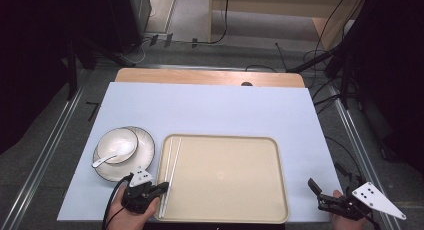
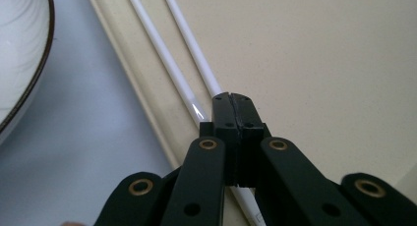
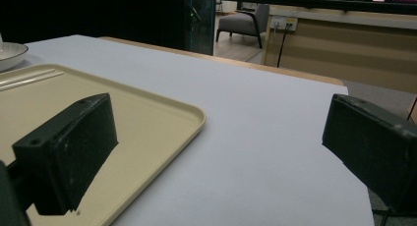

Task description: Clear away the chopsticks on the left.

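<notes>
I use the tan tray (image 1: 222,177) as my landmark and go from left to right.

Left of the tray sits a plate (image 1: 145,152) with a dark rim. A white bowl (image 1: 117,145) stands on it, and a white spoon (image 1: 107,158) rests in the bowl with its handle sticking out over the plate.

Next come two white chopsticks (image 1: 171,157). They lie side by side inside the tray, right along its left edge, and point away from me.

My left gripper (image 1: 161,188) is at the near left corner of the tray. In the left gripper view its jaws are pressed tight together, and they sit on top of the near end of the chopstick (image 2: 189,37) that lies farther into the tray. That stick runs under the jaws and comes out behind them. I cannot tell if it is pinched or just lying below the tips. The other chopstick (image 2: 162,59) lies free just beside them.

The middle of the tray is bare.

My right gripper (image 1: 316,191) rests right of the tray, near its near right corner. Its jaws are wide apart and hold nothing.

I think the job is still early. The chopsticks are in the tray. The bowl, plate and spoon are still outside it.
</notes>
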The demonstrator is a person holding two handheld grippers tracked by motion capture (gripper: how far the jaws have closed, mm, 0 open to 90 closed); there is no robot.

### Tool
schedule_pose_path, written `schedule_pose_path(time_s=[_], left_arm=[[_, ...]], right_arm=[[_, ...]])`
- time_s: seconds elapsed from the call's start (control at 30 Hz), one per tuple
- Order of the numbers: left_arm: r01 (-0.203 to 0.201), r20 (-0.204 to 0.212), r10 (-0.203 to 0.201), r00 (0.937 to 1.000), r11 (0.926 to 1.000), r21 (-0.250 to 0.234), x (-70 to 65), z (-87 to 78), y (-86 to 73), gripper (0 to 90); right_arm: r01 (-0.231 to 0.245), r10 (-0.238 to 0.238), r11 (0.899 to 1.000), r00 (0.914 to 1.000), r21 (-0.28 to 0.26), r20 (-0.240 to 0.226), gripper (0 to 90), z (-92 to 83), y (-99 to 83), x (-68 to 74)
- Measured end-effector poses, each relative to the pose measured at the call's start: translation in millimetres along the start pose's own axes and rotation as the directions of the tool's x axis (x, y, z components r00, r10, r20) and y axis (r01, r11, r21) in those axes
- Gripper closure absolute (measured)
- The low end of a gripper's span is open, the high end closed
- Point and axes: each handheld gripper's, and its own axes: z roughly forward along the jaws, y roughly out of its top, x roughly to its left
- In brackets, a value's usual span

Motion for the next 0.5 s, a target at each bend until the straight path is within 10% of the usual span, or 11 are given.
schedule_pose_path(time_s=[0.5], left_arm=[[-0.001, 0.025, 0.001, 0.9997, 0.9998, 0.022, -4.6, 3.5, -4.5, 90.0]], right_arm=[[-0.002, 0.002, 1.000, 1.0000, -0.001, 0.002, 0.2, -0.3, -0.1, -0.5]])
